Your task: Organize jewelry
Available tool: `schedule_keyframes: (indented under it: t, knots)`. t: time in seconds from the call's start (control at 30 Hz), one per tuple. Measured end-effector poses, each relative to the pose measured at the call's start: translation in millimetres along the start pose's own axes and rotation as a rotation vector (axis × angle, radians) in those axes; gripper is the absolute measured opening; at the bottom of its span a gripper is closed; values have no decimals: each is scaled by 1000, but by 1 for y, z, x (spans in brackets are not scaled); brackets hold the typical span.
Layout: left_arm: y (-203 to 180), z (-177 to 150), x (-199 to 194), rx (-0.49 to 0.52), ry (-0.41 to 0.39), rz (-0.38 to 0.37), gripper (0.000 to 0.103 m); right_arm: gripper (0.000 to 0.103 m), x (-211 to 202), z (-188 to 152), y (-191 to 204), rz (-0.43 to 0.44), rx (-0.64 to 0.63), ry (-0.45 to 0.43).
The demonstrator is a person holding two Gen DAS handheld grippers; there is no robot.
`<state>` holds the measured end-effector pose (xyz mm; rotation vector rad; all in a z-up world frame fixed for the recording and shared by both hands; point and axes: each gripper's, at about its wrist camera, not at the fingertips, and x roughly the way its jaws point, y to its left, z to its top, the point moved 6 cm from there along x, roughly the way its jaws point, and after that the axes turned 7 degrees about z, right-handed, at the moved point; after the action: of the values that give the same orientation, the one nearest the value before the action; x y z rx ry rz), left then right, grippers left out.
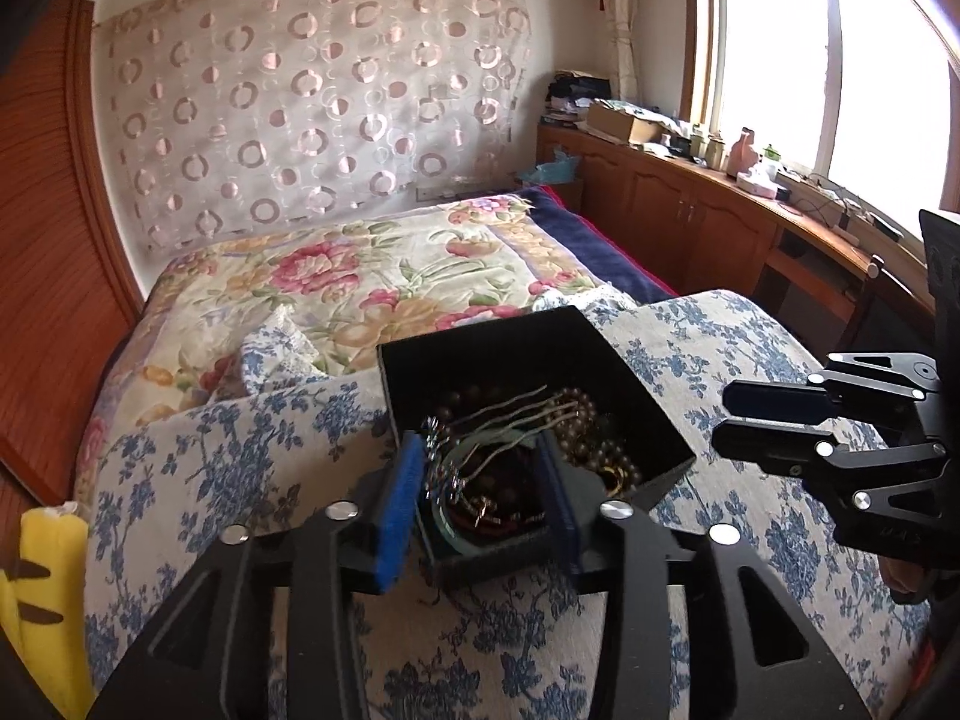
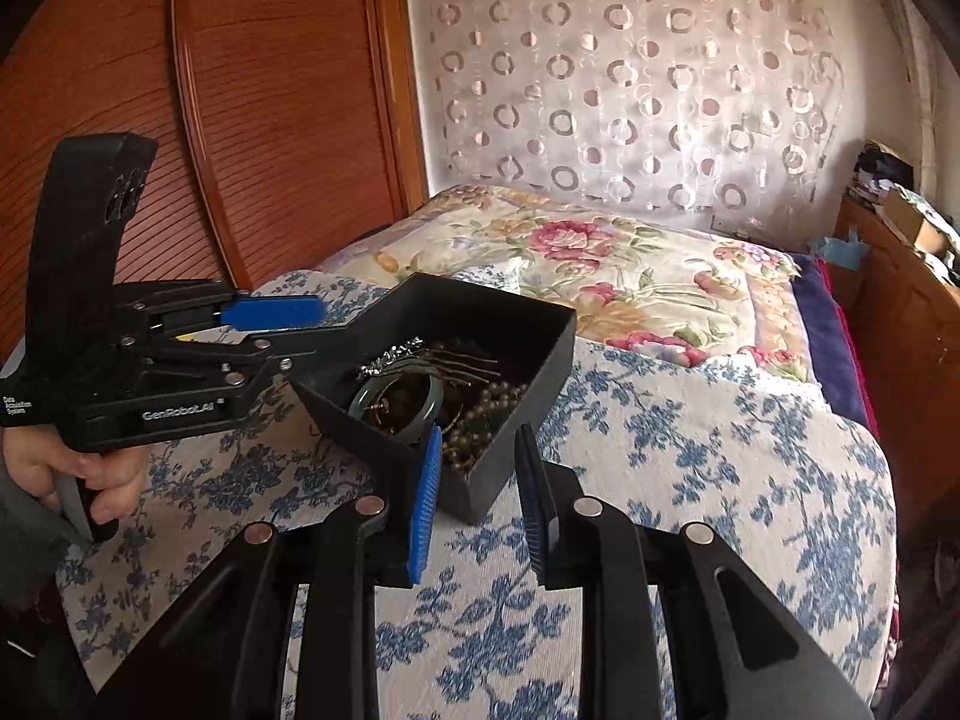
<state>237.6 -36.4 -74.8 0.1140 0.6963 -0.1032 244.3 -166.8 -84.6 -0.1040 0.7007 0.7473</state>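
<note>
From the left wrist camera, the left hand-held gripper (image 1: 480,504) fills the lower frame, its blue-padded fingers (image 1: 399,516) spread on either side of the near corner of the open black square plastic box (image 1: 522,354). I cannot tell whether the pads touch its walls. The box sits at about 12 o'clock from the gripper, resting on the blue-and-white floral cushion (image 1: 720,360). Inside lies a tangle of jewelry: brown beaded strands (image 1: 591,438), a pale green jade bangle (image 1: 456,462) and thin cords. At 3 o'clock the right hand-held gripper (image 1: 720,420) hangs just beside the box's right side, its two dark fingers parted by a narrow gap with nothing between them.

From the right wrist camera, the right hand-held gripper (image 2: 477,492) has its fingers spread, the left blue pad (image 2: 423,504) at the box's (image 2: 522,324) near wall and the corner sitting between the fingers at 12 o'clock. The bangle (image 2: 420,408) and beads (image 2: 480,420) show inside. At 9 o'clock the left hand-held gripper (image 2: 288,330) reaches to the box's left corner, held by a bare hand (image 2: 66,468). Beyond lies the flowered bedspread (image 2: 630,258).
</note>
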Motion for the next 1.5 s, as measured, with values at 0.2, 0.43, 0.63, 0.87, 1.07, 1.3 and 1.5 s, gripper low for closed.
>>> schedule_keyframes:
  t: [0.2, 0.43, 0.63, 0.87, 1.07, 1.3, 1.5]
  knots:
    - [6, -12, -29, -37, -29, 52, 85, 46, -21, -12, 7, -56, 42, -40]
    - [14, -30, -67, -74, -44, 104, 95, 77, -53, -20, 21, -111, 80, -113]
    - [14, -43, -99, -95, -71, 139, 95, 101, -87, -26, 36, -142, 108, -195]
    - [14, -48, -123, -112, -104, 165, 95, 101, -108, -34, 42, -202, 143, -243]
    - [12, -53, -129, -98, -127, 182, 95, 101, -115, -36, 46, -229, 131, -256]
    - [14, -55, -131, -109, -133, 185, 95, 101, -116, -38, 48, -243, 129, -259]
    - [14, -55, -131, -107, -134, 183, 95, 101, -114, -40, 50, -240, 129, -256]
